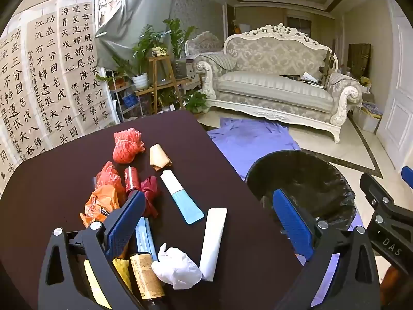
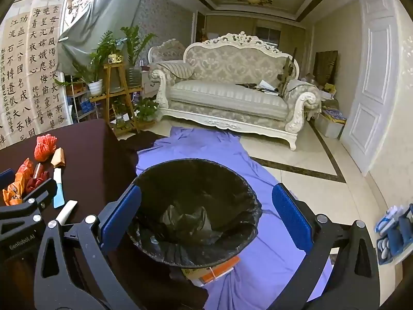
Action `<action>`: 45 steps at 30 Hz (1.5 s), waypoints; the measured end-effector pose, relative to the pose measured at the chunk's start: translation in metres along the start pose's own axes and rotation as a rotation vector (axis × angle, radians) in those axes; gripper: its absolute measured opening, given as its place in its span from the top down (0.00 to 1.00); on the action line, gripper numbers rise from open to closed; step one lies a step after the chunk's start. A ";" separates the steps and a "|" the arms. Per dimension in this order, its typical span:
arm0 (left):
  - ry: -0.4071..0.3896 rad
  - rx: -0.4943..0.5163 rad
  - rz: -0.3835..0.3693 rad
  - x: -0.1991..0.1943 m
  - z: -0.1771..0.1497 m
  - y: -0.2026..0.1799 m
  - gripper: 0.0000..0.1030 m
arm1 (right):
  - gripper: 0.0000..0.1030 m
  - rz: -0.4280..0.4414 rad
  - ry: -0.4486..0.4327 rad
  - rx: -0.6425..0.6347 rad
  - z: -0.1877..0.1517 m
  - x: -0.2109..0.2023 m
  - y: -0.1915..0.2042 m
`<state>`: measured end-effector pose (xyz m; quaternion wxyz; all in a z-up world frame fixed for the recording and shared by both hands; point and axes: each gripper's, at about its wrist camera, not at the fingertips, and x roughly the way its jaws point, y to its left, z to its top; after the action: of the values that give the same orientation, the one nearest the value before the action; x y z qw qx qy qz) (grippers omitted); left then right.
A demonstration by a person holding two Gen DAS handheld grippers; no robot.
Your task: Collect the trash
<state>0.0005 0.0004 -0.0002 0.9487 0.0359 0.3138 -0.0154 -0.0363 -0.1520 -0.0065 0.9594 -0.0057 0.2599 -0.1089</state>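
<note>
We hold our left tool [image 1: 209, 206] wide open over the dark counter [image 1: 64, 175], gripping nothing. The trash sits in a bunch toward the counter's left side: a red net ball [image 1: 127, 146], orange bags [image 1: 103, 196], a blue and white tube [image 1: 180, 199], a white tube [image 1: 213, 242] and a crumpled white tissue [image 1: 175, 264]. A brown bottle [image 1: 147, 276] is partly hidden behind the tool. Past the counter's right edge stands the black-lined bin [image 2: 196, 206], close so trash can drop in. Our right tool [image 2: 206, 211] hangs open above it, empty. We cannot see the bin's bottom well.

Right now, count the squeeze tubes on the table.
2. The blue-and-white tube lies mid-table; the white tube lies nearer the bin. More could hide under the clutter.
</note>
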 end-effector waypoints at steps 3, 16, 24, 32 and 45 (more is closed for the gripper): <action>-0.005 -0.009 -0.006 0.000 0.000 0.000 0.07 | 0.04 0.002 0.000 0.001 -0.001 -0.001 -0.001; 0.005 -0.015 -0.012 -0.001 0.001 0.003 0.07 | 0.04 0.002 0.001 0.002 -0.003 -0.005 -0.004; 0.004 -0.016 -0.011 0.000 -0.001 -0.003 0.07 | 0.04 -0.003 0.000 0.004 -0.003 -0.005 -0.004; 0.007 -0.017 -0.013 0.000 -0.001 -0.002 0.07 | 0.04 -0.004 0.004 0.004 -0.006 -0.007 -0.007; 0.011 -0.018 -0.015 0.001 -0.001 0.000 0.07 | 0.04 -0.006 0.008 0.005 -0.009 -0.009 -0.012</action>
<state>0.0005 0.0005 -0.0015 0.9471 0.0251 0.3193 -0.0194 -0.0513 -0.1615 -0.0092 0.9581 -0.0037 0.2635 -0.1124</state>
